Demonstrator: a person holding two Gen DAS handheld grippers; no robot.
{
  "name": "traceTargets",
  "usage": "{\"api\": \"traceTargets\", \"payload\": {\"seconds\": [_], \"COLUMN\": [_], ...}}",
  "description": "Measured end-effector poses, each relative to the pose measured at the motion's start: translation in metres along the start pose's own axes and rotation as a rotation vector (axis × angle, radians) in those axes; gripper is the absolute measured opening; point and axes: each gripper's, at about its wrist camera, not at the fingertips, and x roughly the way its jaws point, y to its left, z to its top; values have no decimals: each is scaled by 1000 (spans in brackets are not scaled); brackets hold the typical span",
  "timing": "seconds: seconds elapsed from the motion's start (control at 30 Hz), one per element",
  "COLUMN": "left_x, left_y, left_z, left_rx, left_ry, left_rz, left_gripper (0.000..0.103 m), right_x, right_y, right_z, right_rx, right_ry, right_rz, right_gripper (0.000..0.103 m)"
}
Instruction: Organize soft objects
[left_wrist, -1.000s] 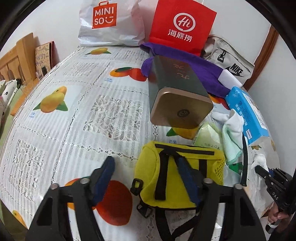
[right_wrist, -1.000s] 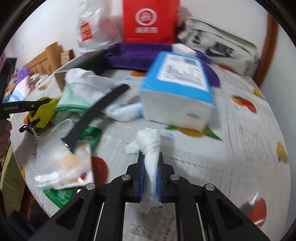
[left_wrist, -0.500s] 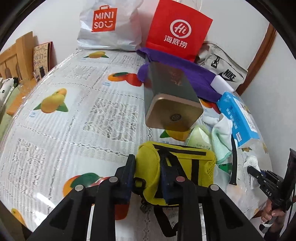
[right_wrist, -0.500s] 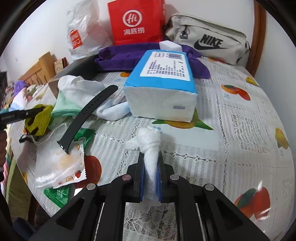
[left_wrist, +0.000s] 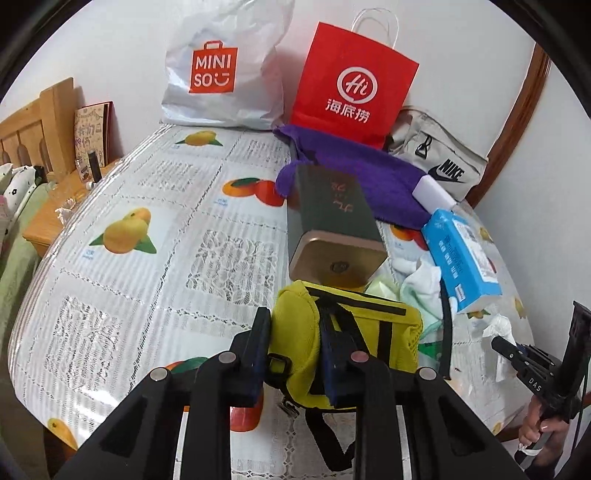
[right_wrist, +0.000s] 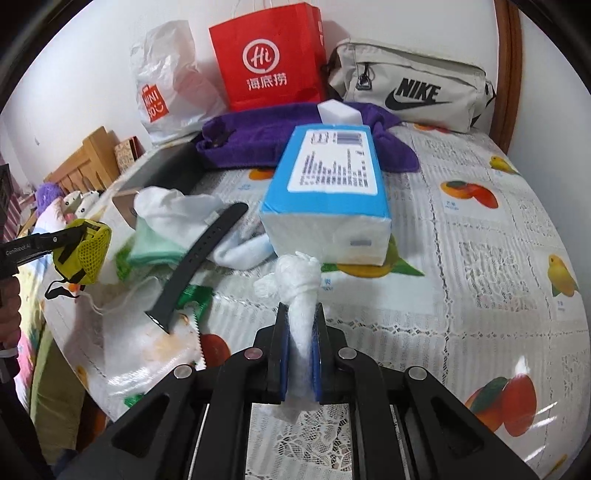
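Note:
My left gripper (left_wrist: 293, 338) is shut on the left end of a yellow pouch (left_wrist: 354, 332) with black straps, held above the table edge; it also shows in the right wrist view (right_wrist: 86, 254). My right gripper (right_wrist: 300, 332) is shut on a crumpled white tissue wad (right_wrist: 297, 286), held above the fruit-print tablecloth (right_wrist: 480, 258); this gripper shows in the left wrist view (left_wrist: 504, 345). A purple towel (left_wrist: 376, 181), a white and green cloth pile (right_wrist: 166, 221) and a blue tissue pack (right_wrist: 328, 192) lie on the table.
A dark box with a gold end (left_wrist: 332, 229) lies mid-table. A black strap (right_wrist: 199, 254) lies over snack wrappers (right_wrist: 147, 332). A red paper bag (left_wrist: 351, 81), a Miniso bag (left_wrist: 221, 70) and a Nike pouch (right_wrist: 410, 88) stand at the back wall. A wooden bedside stand (left_wrist: 55, 221) is left.
My left gripper closed on the yellow pouch and lifted it off the table. My right gripper stays shut on the tissue wad and has pulled back and risen slightly.

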Motion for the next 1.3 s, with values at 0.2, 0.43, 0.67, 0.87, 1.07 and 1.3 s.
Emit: {"api": "traceTargets", "payload": {"seconds": [0.2,0.43,0.67,0.87,1.07,1.3], "left_x": [-10,-13,-12,-11,-6,1], "left_y": [-8,-21,-29,-38,-42,-41], "left_z": [10,27,41,62,77,94], "left_rx": [0,11,15,20,20,2], "left_ry": [-17,-29,-29,-36,-35,-36], "left_rz": [-7,-14,-16,-12,-5,-2], "left_gripper": [24,24,24,24,24,24], "right_x": [-11,-25,-32,-36,-34,-27], "right_y": [3,4,2,-5,-9,-10], "right_z": [12,30,44,61,80,104], "right_rx": [-2,1,-1,5,5,-7], "right_ry": [-17,-54,-70,-93,-107,-115], "right_rz": [7,19,29,36,37,42], "right_gripper": [10,10,10,10,10,10]}}
